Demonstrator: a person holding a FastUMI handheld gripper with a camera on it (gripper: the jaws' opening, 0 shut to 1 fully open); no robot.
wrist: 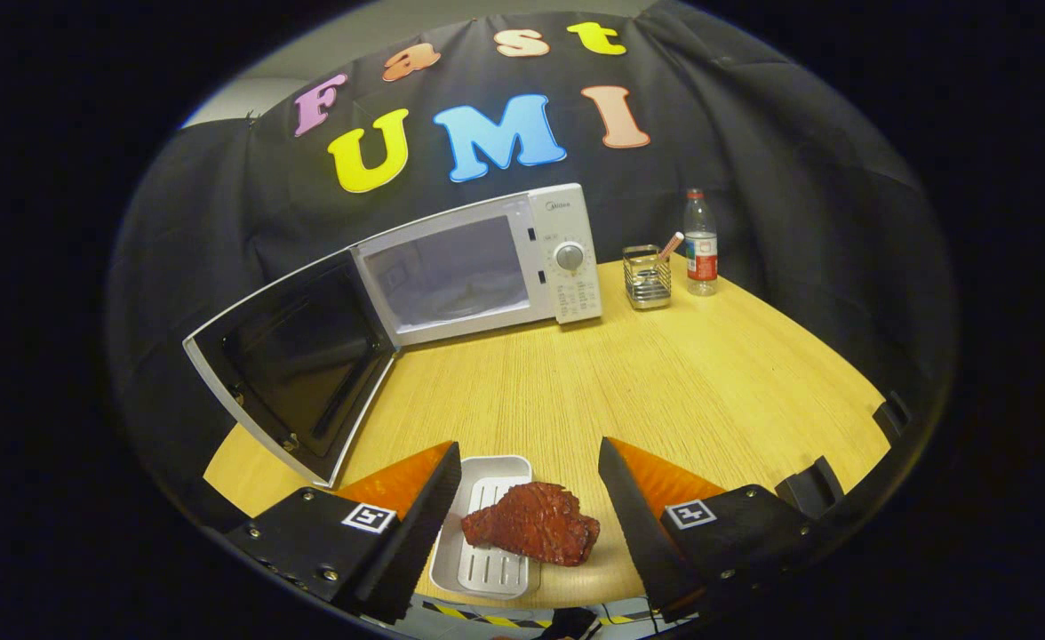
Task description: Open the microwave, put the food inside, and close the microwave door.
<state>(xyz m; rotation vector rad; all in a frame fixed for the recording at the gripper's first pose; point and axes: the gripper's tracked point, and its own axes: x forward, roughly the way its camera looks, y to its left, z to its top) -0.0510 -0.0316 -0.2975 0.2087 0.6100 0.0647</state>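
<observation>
On the wooden counter, the microwave stands at the far left with its door swung wide open, and to its right sit a wire holder and a plastic bottle. Nearer, the claw is spread wide and holds nothing. Between its fingers a reddish piece of food lies partly on a white tray.
</observation>
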